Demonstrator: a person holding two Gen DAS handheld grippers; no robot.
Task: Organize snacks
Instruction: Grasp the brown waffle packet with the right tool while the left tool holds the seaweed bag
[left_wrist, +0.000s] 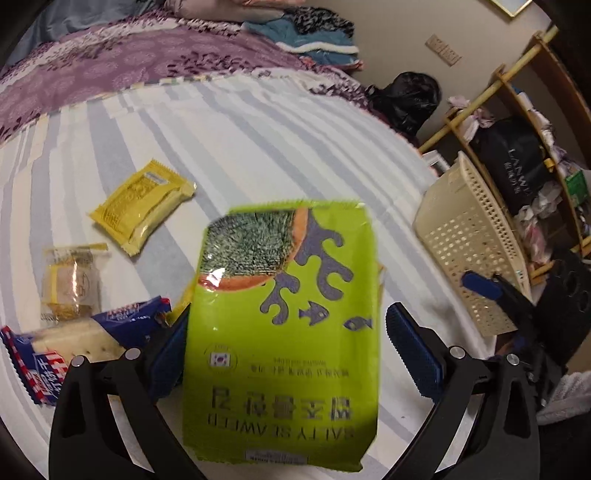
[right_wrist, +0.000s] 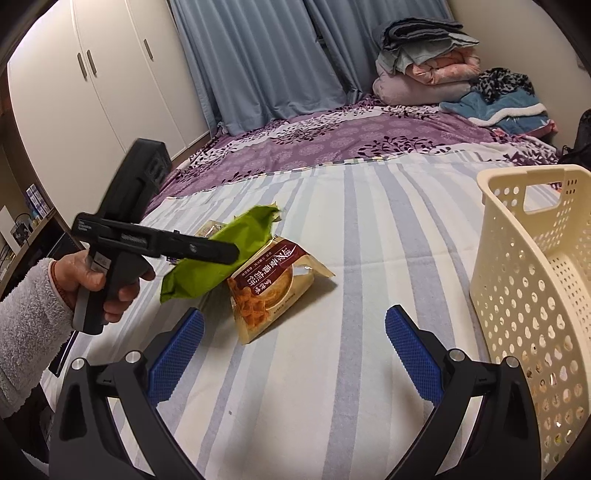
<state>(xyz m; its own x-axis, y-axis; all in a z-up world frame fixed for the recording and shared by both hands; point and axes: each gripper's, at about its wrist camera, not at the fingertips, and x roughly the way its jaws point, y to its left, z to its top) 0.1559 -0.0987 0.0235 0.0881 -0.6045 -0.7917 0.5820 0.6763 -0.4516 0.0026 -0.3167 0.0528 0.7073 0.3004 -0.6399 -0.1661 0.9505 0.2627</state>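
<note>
My left gripper (left_wrist: 284, 354) straddles a green seaweed bag (left_wrist: 284, 325); its jaws stand wide, the left pad at the bag's edge, the right pad apart from it. From the right wrist view the green bag (right_wrist: 218, 254) sits tilted and raised between the left gripper's fingers (right_wrist: 207, 251), above a gold-and-brown snack bag (right_wrist: 266, 291) on the striped sheet. My right gripper (right_wrist: 293, 354) is open and empty, low over the sheet. A cream perforated basket (right_wrist: 532, 288) stands at its right; it also shows in the left wrist view (left_wrist: 469, 236).
On the striped sheet (left_wrist: 240, 147) lie a yellow packet (left_wrist: 142, 205), a clear-wrapped cake (left_wrist: 72, 282) and a blue-and-red packet (left_wrist: 74, 343). A purple quilt (right_wrist: 351, 140) and folded bedding (right_wrist: 424, 66) lie farther back. A wooden shelf (left_wrist: 524, 122) stands beyond the basket.
</note>
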